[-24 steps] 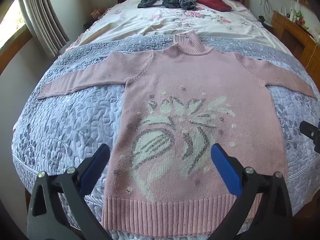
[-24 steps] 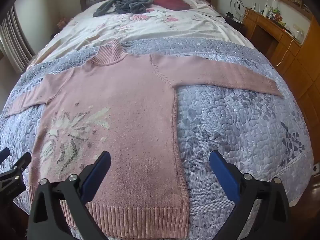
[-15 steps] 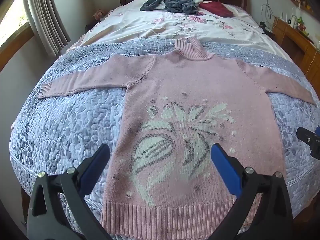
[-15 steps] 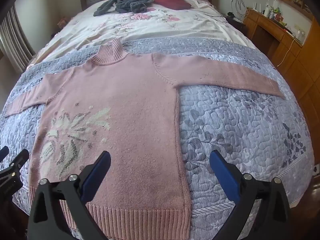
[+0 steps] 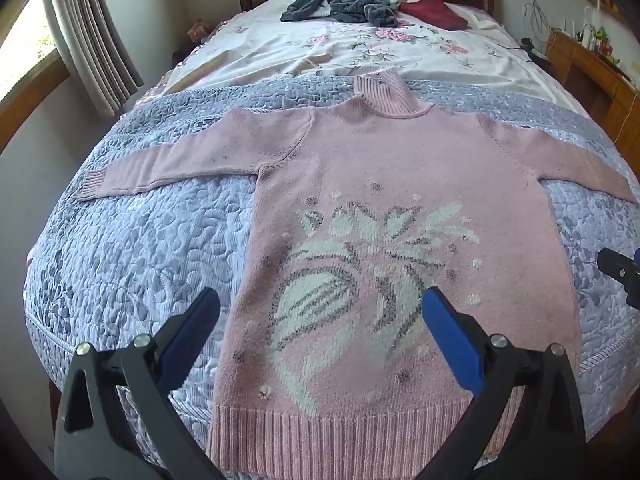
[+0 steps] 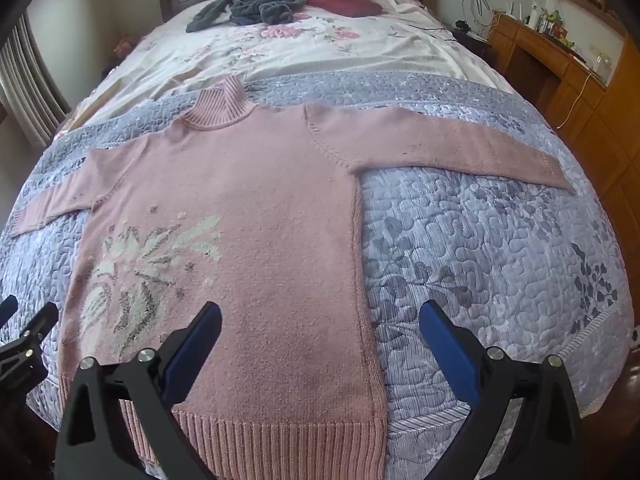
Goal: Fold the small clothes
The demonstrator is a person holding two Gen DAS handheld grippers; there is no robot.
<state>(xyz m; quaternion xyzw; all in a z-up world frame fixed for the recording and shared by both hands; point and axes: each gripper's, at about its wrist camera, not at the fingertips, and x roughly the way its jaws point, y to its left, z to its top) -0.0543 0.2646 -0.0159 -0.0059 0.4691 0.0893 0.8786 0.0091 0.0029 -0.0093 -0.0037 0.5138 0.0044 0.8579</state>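
The sweater (image 5: 400, 184) was pink knit, with a ribbed turtleneck collar, ribbed hem and a white-and-grey floral pattern on the chest. It lay flat and face up on the quilt (image 5: 132, 248), unfolded, both sleeves spread straight out sideways, hem nearest the cameras, collar pointing away.

Your left gripper (image 5: 320, 312) is held with its two blue-padded fingers (image 5: 448, 332) spread wide apart, gripping nothing. Your right gripper (image 6: 320, 320) is posed the same way, fingers (image 6: 192, 344) wide apart and empty, level beside the left.
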